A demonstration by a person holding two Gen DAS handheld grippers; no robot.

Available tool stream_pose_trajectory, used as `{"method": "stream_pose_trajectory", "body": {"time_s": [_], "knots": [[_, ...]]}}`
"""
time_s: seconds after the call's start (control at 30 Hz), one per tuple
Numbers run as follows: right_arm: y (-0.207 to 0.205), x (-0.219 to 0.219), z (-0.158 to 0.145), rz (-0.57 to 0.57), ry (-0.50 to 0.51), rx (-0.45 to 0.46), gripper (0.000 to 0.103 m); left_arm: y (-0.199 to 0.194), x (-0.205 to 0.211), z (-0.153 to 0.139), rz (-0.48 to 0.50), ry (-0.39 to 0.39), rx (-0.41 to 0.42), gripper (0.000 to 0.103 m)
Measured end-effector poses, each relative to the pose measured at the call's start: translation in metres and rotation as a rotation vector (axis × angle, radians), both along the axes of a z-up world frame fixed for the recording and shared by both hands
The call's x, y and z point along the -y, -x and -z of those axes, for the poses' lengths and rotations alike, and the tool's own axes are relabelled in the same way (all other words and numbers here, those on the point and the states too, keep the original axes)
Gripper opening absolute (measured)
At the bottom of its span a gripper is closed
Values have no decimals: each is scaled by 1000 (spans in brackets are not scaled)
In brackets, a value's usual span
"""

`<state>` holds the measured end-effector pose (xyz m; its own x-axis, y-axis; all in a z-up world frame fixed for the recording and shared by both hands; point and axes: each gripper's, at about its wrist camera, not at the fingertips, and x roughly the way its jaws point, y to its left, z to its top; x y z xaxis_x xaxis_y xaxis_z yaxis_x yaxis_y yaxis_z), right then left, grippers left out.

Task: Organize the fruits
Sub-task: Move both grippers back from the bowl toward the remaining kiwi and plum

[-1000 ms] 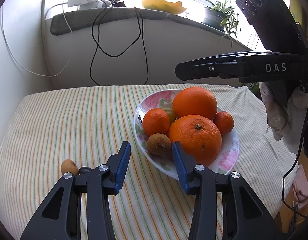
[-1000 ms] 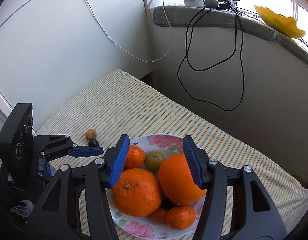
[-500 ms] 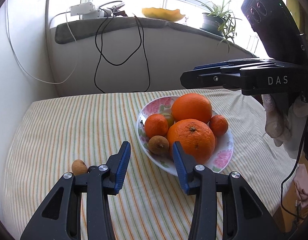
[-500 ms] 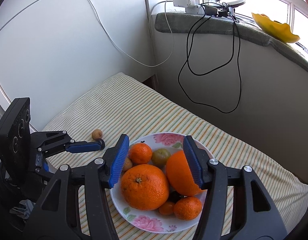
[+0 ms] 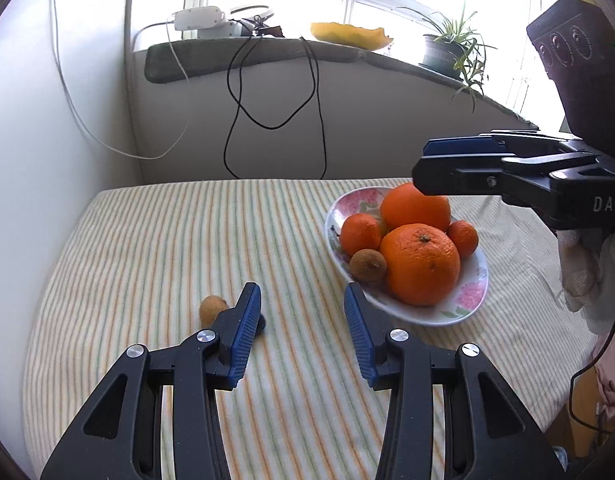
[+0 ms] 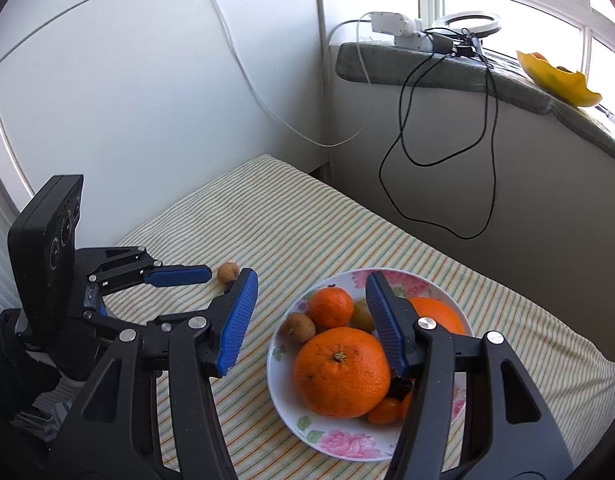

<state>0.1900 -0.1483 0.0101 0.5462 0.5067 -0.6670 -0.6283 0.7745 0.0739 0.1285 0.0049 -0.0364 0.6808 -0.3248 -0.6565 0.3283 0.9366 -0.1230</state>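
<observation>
A small brown fruit (image 5: pixel 210 309) lies alone on the striped cloth (image 5: pixel 155 248), well apart from the flowered plate (image 5: pixel 473 300) that holds the oranges (image 5: pixel 421 264), the mandarins and a kiwi-like brown fruit (image 5: pixel 367 266). In the left wrist view the loose fruit sits at about ten o'clock from the left gripper (image 5: pixel 302 312), just outside and partly behind its left finger; a small dark thing beside it is almost wholly hidden by that finger. The fruit looks roundish, with no clear long axis. The left gripper's jaws stand spread with only bare cloth between them. The right gripper (image 6: pixel 309 308) hangs over the near edge of the plate, its jaws spread too, gripping nothing; the loose fruit lies at about eleven o'clock from it, past its left finger. The left gripper looks the nearer one, so a pickup would likely fall to it, swinging slightly leftward. Fruit under the right finger is cut off from sight.
</observation>
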Motion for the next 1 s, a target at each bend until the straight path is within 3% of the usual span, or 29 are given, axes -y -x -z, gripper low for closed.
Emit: {"method": "stream_pose_trajectory", "body": {"time_s": [0.3,0.67,0.7,0.77,1.0], "knots": [[4,-42,12,-171,100,-5,59,-1,-41,15,-56,12,-34,42],[3,-73,46,-257,152,-54,59,-17,-69,28,-67,114,-94,38],[3,-76,49,-264,158,-59,58,-19,-69,28,-61,118,-98,37],[3,-83,56,-279,179,-70,44,-23,-68,30,-51,125,-108,35],[-3,-104,71,-310,249,-80,43,-32,-65,35,-20,128,-133,34]]}}
